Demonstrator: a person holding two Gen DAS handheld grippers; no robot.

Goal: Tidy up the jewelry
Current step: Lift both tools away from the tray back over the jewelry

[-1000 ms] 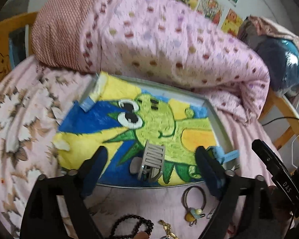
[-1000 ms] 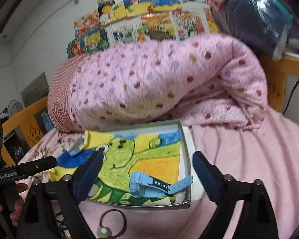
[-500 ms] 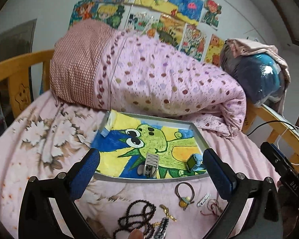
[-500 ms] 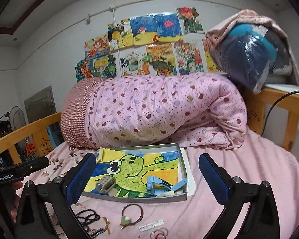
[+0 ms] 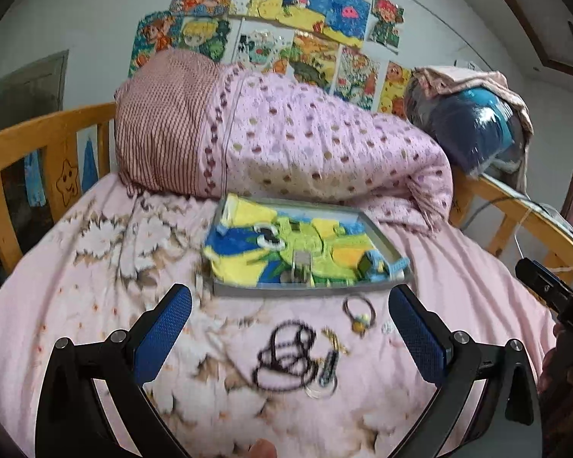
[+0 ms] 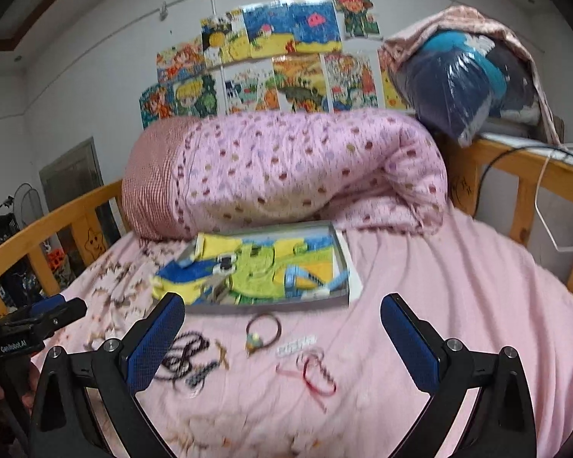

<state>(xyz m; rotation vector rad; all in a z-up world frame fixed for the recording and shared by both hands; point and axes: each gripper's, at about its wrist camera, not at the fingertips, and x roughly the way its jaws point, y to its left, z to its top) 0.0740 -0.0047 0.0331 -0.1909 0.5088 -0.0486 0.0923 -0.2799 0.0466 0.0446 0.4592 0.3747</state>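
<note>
A grey tray (image 5: pixel 309 289) (image 6: pixel 343 263) lined with a green-monster picture lies on the pink bed. Inside it sit a grey hair claw (image 5: pixel 301 263) and a light-blue watch (image 5: pixel 378 267) (image 6: pixel 305 278). In front of the tray, on the sheet, lie a black bead string (image 5: pixel 286 355) (image 6: pixel 183 355), a brown hair tie with a charm (image 5: pixel 359 313) (image 6: pixel 263 330), a small gold piece (image 5: pixel 334 339), a white clip (image 6: pixel 296 345) and a red cord (image 6: pixel 313 374). My left gripper (image 5: pixel 290 328) and right gripper (image 6: pixel 282 324) hover above the loose pieces, both open and empty.
A rolled pink dotted quilt (image 5: pixel 286 141) lies behind the tray. Wooden bed rails (image 5: pixel 30 152) (image 6: pixel 534 175) run along both sides. A plastic-wrapped blue bundle (image 6: pixel 462 80) rests on the right rail. The other gripper's handle (image 5: pixel 554 297) (image 6: pixel 30 324) shows at the frame edge.
Both grippers have pulled back and up from the tray, so the loose jewelry in front of it has come into view. Their jaws have spread slightly wider.
</note>
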